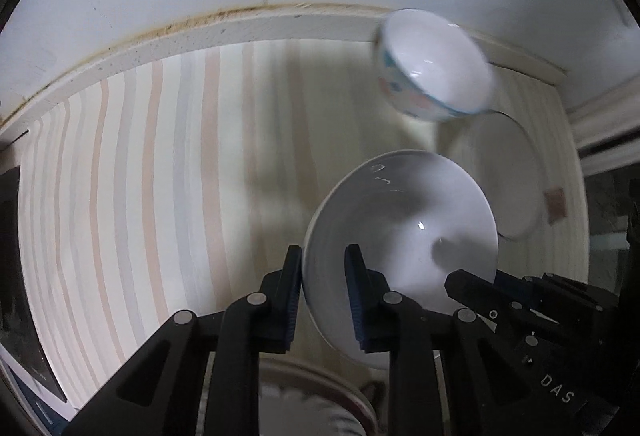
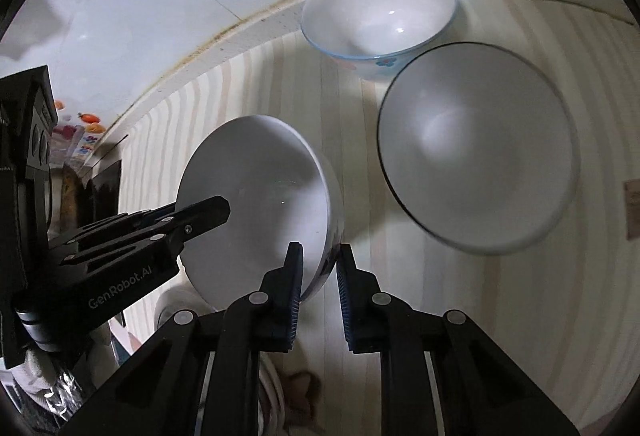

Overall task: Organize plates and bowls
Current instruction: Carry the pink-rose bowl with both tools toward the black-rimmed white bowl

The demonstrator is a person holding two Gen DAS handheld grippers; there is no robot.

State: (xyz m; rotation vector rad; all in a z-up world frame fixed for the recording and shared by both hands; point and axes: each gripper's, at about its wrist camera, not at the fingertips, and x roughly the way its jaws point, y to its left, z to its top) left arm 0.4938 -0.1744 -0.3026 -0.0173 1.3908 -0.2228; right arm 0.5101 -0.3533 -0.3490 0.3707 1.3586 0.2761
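On my left the striped counter lies open up to the raised back ledge, which bounds it along the wall. To my right, passage is blocked: the white bowl, clamped at opposite rim points by both grippers, stands just beside the dark-rimmed bowl. The flowered bowl occupies the back edge behind them.

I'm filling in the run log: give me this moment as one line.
left gripper: shut on white bowl rim | right gripper: shut on same bowl's opposite rim | flowered bowl, dark-rimmed bowl: untouched
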